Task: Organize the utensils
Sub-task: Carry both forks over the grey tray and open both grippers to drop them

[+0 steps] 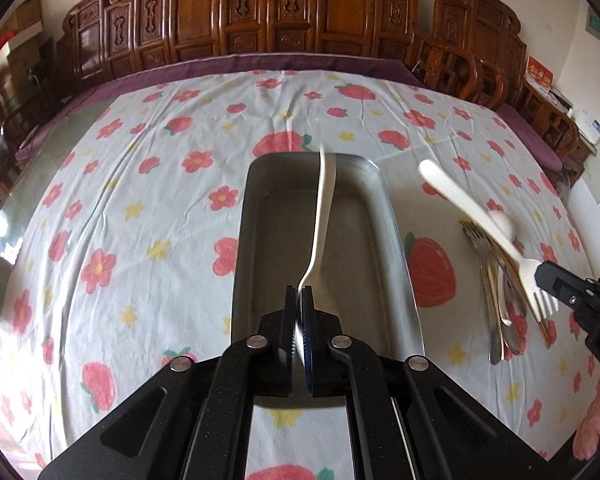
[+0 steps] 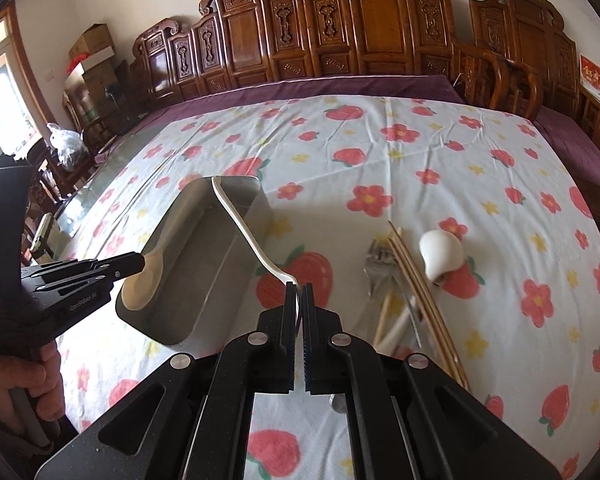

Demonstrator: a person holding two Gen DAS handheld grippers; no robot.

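Observation:
My left gripper (image 1: 299, 292) is shut on a cream spoon (image 1: 323, 216) and holds it over the metal tray (image 1: 388, 216); the spoon's bowl shows in the right wrist view (image 2: 146, 280). My right gripper (image 2: 299, 292) is shut on a white plastic fork (image 2: 244, 224), seen in the left wrist view (image 1: 480, 224) held above the pile of utensils (image 1: 500, 292). The pile has metal forks (image 2: 380, 260), chopsticks (image 2: 424, 296) and a white ceramic spoon (image 2: 440, 254) on the flowered cloth to the right of the tray.
The table is covered with a white cloth with strawberries and flowers (image 1: 140, 200). Carved wooden chairs (image 1: 292, 12) stand along the far edge. A hand holds the left gripper's handle (image 2: 20, 380).

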